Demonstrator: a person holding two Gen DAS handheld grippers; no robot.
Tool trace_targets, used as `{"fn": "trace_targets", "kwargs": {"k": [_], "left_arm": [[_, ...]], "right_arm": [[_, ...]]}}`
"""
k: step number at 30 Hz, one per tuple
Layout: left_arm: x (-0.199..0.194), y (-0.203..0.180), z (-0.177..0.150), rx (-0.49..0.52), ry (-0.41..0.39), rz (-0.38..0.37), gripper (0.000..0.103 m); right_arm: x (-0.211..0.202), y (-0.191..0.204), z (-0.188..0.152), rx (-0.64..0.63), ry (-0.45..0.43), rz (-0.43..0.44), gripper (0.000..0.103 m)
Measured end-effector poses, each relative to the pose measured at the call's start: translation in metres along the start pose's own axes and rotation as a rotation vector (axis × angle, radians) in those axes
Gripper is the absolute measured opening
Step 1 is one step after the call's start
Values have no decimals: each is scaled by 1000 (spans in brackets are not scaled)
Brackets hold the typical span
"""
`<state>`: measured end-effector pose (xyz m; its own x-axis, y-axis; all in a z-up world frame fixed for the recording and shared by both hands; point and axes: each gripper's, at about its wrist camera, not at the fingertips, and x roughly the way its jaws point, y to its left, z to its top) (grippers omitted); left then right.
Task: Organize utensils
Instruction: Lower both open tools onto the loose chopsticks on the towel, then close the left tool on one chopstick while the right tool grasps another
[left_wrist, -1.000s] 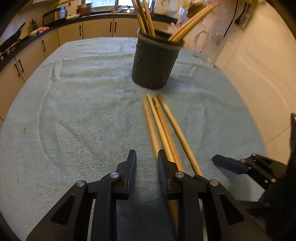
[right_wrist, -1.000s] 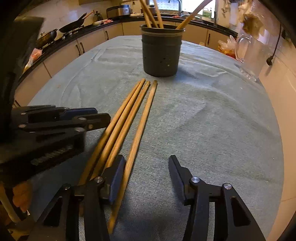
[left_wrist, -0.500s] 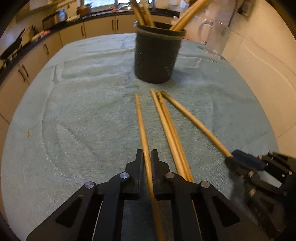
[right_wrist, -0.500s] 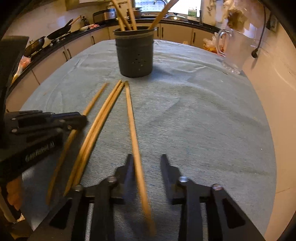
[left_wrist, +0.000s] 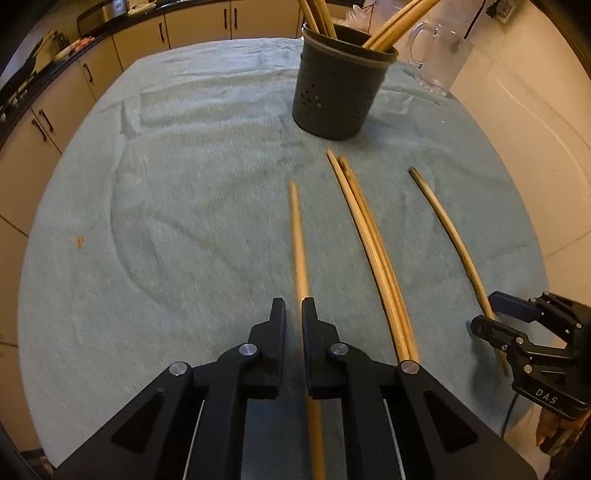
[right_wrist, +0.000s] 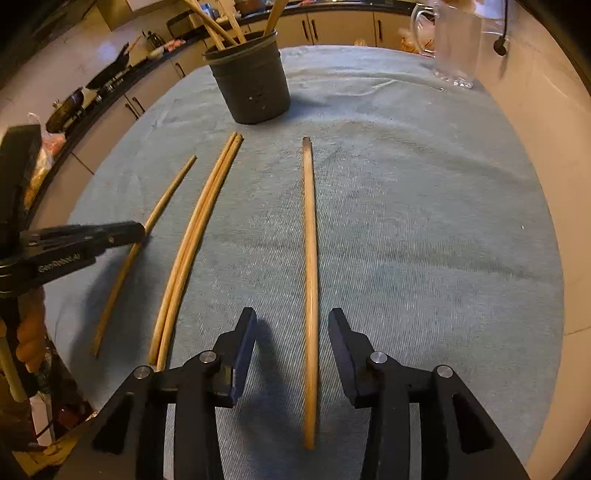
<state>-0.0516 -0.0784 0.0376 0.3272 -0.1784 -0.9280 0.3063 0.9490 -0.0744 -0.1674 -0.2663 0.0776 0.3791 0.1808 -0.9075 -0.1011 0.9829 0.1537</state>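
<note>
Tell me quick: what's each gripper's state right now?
Left gripper: closed on a wooden chopstick.
Right gripper: open, straddling another chopstick, not gripping.

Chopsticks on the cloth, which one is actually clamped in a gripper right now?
The leftmost chopstick: the left gripper is shut on it. The middle pair lies untouched, and the right gripper is open around the rightmost one.

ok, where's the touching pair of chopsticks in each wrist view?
Left wrist: chopstick pair lies right of centre, just right of the single chopstick clamped in the left gripper.
Right wrist: the pair lies left of centre, to the left of the open right gripper.
Shared landmark: the dark utensil holder, just beyond the pair's far tips in both views.
</note>
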Motion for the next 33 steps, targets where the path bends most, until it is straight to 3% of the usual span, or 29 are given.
{"fn": "trace_targets", "kwargs": {"k": [4, 7, 10, 14, 18, 21, 24, 26, 27, 29, 31, 33], "left_arm": [[12, 4, 21, 3, 18, 23, 8], [21, 5, 34, -1, 41, 9, 8], [26, 4, 43, -10, 23, 10, 8], [30, -1, 54, -3, 2, 9, 8], [31, -5, 58, 12, -22, 8, 10], [31, -7, 56, 34, -38, -6, 20], [33, -19, 55, 74, -63, 27, 22], [32, -23, 51, 108, -84, 62, 11], [31, -24, 49, 112, -90, 60, 1], [28, -19, 47, 91, -83, 25, 1], [22, -12, 45, 57, -69, -77, 1], [14, -10, 42, 52, -76, -116, 2]], "right_arm": [[13, 1, 25, -41, 17, -41, 43], [22, -3, 51, -36, 37, -49, 33], [33, -8, 77, -29, 35, -68, 27], [44, -9, 104, -26, 27, -88, 26], [49, -5, 117, -28, 11, -107, 26], [49, 0, 115, -50, -6, -132, 26], [49, 5, 113, -46, -26, -138, 23], [47, 8, 111, -45, -35, -145, 10], [48, 12, 110, -43, -39, -147, 9], [45, 15, 106, -47, -44, -146, 9], [46, 11, 107, -41, -47, -134, 9], [46, 8, 107, -26, -48, -119, 9]]}}
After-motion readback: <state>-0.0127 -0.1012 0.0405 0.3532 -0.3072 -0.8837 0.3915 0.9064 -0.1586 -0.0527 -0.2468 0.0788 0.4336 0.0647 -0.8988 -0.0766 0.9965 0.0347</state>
